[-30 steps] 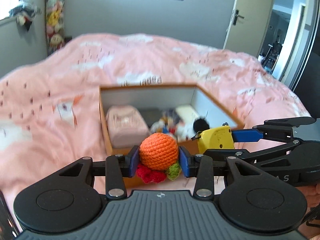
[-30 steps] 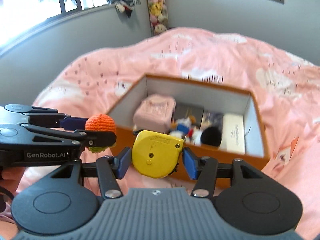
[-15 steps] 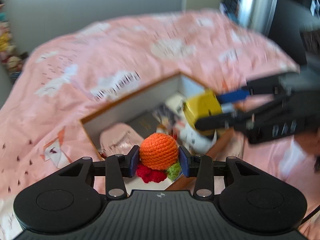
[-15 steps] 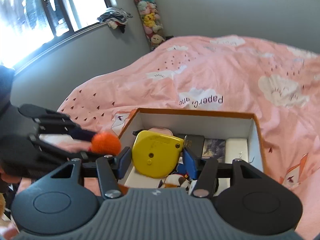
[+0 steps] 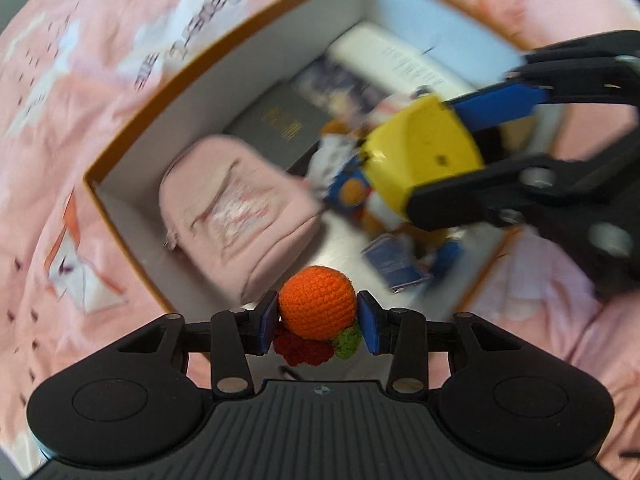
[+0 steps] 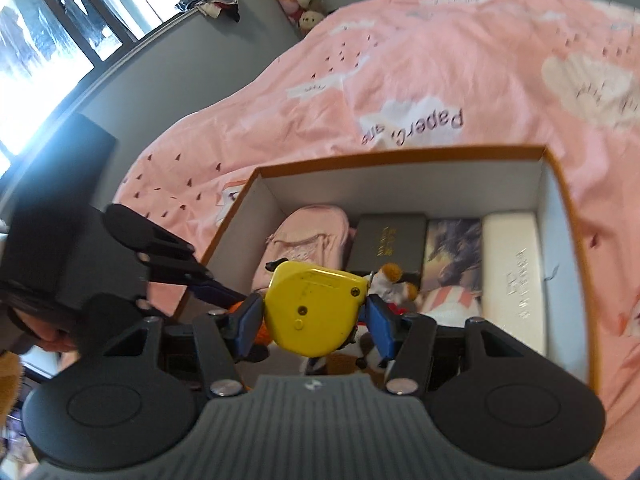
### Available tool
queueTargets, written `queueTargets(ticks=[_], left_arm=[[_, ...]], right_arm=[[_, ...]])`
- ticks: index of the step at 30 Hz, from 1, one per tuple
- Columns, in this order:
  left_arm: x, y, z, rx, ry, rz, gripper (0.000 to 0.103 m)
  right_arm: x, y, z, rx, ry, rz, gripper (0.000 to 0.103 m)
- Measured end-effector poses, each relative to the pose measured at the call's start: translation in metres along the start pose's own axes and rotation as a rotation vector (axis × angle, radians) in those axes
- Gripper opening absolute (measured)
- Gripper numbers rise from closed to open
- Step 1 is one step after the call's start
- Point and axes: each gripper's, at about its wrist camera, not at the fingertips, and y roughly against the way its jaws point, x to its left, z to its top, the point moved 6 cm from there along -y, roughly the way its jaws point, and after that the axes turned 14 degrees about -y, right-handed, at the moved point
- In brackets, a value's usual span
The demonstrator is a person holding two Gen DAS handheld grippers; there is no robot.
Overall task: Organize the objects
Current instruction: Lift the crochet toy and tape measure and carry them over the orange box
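The orange crocheted ball with red and green tufts (image 5: 317, 307) sits clenched in the left gripper (image 5: 317, 322), over the near edge of the open orange-rimmed cardboard box (image 5: 224, 62) on the pink cloud-print bedspread (image 6: 440, 60). The yellow hard-cased tape measure (image 6: 314, 312) is grasped by the right gripper (image 6: 314, 318), above the box's middle. A second ago both hung short of the box; now both are over it. Bare floor lies by the near edge, beside the pink fabric pouch (image 5: 236, 212). Only the right wrist view shows the white case (image 6: 514, 280) along the right wall whole; the left view is blurred.
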Motion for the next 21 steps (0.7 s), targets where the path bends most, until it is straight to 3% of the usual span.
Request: queueTargets(ticks=[3, 7, 9, 13, 18, 21], left_arm=[[0.006, -0.006, 0.004, 0.004, 0.049, -0.052, 0.052], [0.013, -0.008, 0.005, 0.007, 0.052, 0.025, 0.055], [0.016, -0.006, 0.002, -0.017, 0.080, -0.002, 0.055], [0.017, 0.015, -0.002, -0.148, 0.122, -0.019, 0.054], [0.021, 0.058, -0.026, -0.357, 0.216, 0.084, 0.054], [0.028, 0.076, -0.046, -0.448, 0.321, 0.156, 0.054]], right_arm=[[-0.003, -0.005, 0.002, 0.011, -0.005, 0.001, 0.058], [-0.006, -0.009, 0.003, 0.019, 0.017, -0.021, 0.058], [-0.006, -0.010, 0.003, 0.027, 0.024, -0.021, 0.058], [-0.001, -0.011, 0.002, 0.038, 0.057, -0.022, 0.058], [0.015, -0.019, -0.002, 0.078, 0.113, -0.018, 0.058], [0.027, -0.031, -0.005, 0.109, 0.141, -0.010, 0.058]])
